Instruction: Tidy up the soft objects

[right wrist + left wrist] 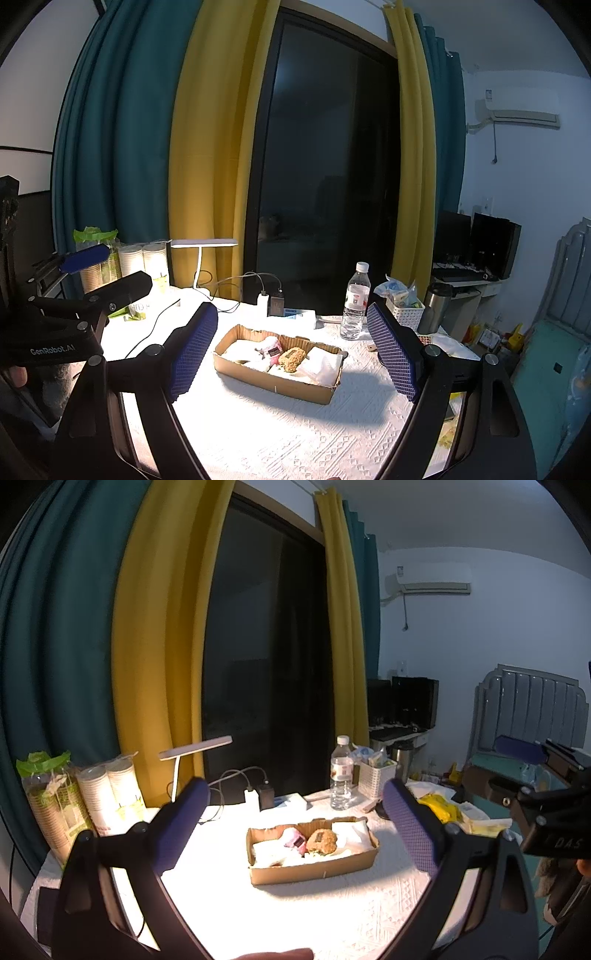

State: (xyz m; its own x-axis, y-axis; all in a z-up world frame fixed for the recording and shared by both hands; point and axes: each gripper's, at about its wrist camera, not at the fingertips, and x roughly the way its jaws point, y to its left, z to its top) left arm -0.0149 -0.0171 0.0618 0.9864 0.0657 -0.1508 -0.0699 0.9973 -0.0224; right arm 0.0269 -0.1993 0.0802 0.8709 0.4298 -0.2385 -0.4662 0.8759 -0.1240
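Left tool (295,819): released, pads wide apart, nothing between them; it hangs above the table with the box seen through the gap.
Right tool (291,345): released too, blue pads spread, nothing gripped, the box seen between them from above.
Box (314,867): open cardboard tray in the middle of the table, apart from both tools.
Soft things: all inside the box, a brown toy (322,841) near the centre, a pink toy (295,840) touching its left side, white cloths (351,832) filling the rest.
Table (332,915): covered by a white cloth with a woven pattern, harshly lit.
Lamp (195,747): white desk lamp at the far left, its head level over the table.
Cups (110,794): sleeved stacks of paper cups at the left edge, beside the lamp.
Charger (275,304): dark block with cables behind the box.
Bottle (341,775): clear water bottle upright behind the box to the right, next to a white basket (406,314).
Flask (436,308): steel flask just right of the basket.
Room: a dark window (325,166) flanked by yellow and teal curtains, an air conditioner (521,109) high on the right wall, monitors (476,240) below it.
Hard to make out: the cloths glare white, so their folds are lost; a yellow bag (443,806) is half hidden by the left tool's right finger.
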